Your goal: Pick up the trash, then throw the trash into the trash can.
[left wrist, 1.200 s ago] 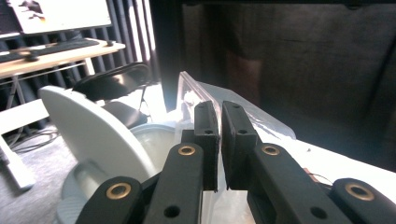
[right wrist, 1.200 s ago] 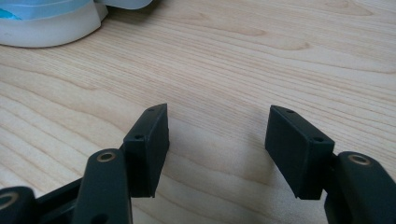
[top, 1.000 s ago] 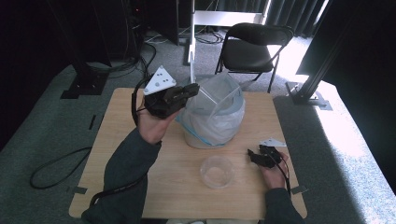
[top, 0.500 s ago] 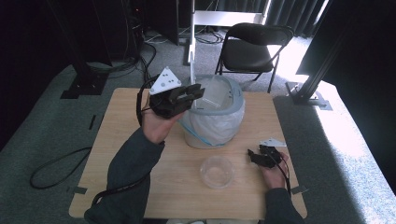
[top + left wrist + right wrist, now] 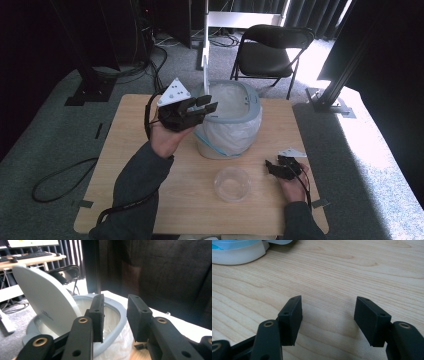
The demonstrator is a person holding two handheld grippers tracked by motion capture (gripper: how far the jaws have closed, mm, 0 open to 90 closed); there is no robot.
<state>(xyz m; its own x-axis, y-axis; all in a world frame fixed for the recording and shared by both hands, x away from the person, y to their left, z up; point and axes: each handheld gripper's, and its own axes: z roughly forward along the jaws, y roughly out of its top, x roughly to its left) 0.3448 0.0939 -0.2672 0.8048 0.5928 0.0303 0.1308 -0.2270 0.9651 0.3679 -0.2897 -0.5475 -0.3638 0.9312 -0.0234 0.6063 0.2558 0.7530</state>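
No readable writing shows on anything here; a faint mark on the inside of the lid (image 5: pixel 47 302) is too blurred to make out. The left gripper (image 5: pixel 200 106) is held up over the near left rim of the grey bin (image 5: pixel 252 107), its jaws having just been opening — nothing sits between them, and the pads press on nothing. The lid stands tilted up just to the left of those jaws in the left gripper view. Inside the bin hangs a white plastic liner (image 5: pixel 110 315); I cannot tell what it holds. The right gripper (image 5: pixel 272 167) rests low on the wooden table (image 5: pixel 362 270), released, with bare wood between its jaws. A clear, empty-looking bowl (image 5: pixel 233 183) sits on the table just left of it — the bin farther beyond.
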